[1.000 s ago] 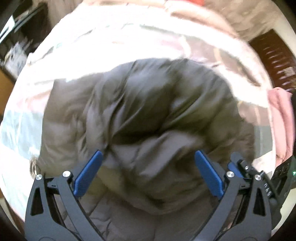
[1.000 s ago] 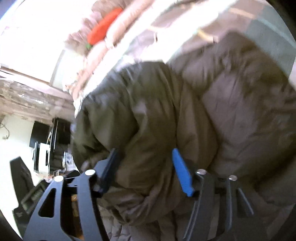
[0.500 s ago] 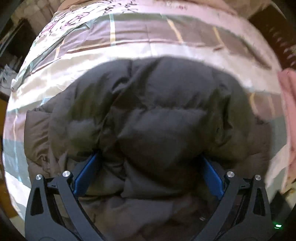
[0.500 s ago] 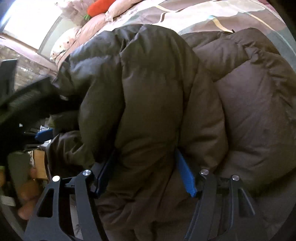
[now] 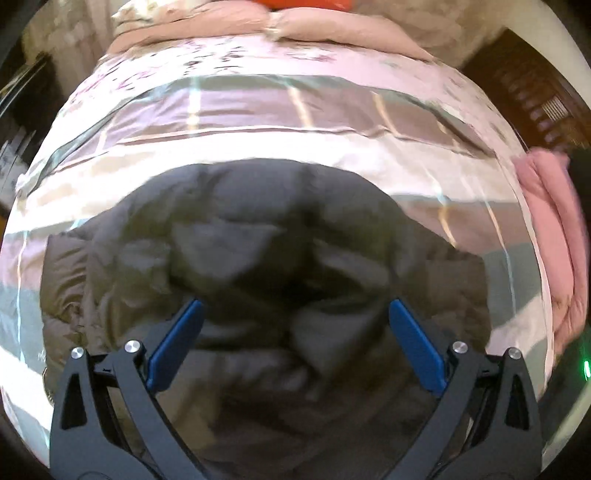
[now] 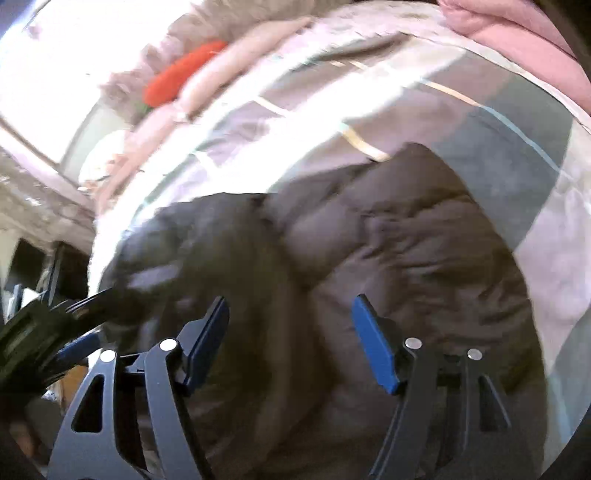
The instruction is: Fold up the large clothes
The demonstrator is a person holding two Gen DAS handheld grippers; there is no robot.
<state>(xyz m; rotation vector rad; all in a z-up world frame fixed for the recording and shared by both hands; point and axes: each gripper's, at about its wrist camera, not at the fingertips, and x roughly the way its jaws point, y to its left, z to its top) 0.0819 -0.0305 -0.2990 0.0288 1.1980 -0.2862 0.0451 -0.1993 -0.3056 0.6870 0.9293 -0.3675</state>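
so the big dark brown puffy quilted jacket (image 5: 280,236) is lying bunched up on the bed, on top of a striped pink, grey and cream bedspread (image 5: 258,110). left tongs (image 5: 293,334) are spread wide apart over the near part of the jacket, blue pads on either side of a lump of fabric, not pinching anything. right tongs (image 6: 290,334) are also apart, hovering above the folded-over jacket (image 6: 388,240); the left tool's black frame pokes in at the left edge of the right wrist view. a pink cloth (image 5: 554,236) sits at the right edge of the bed, and an orange plush thing (image 6: 181,74) lies up by the pink pillows (image 5: 295,26). both views are pretty blurry.
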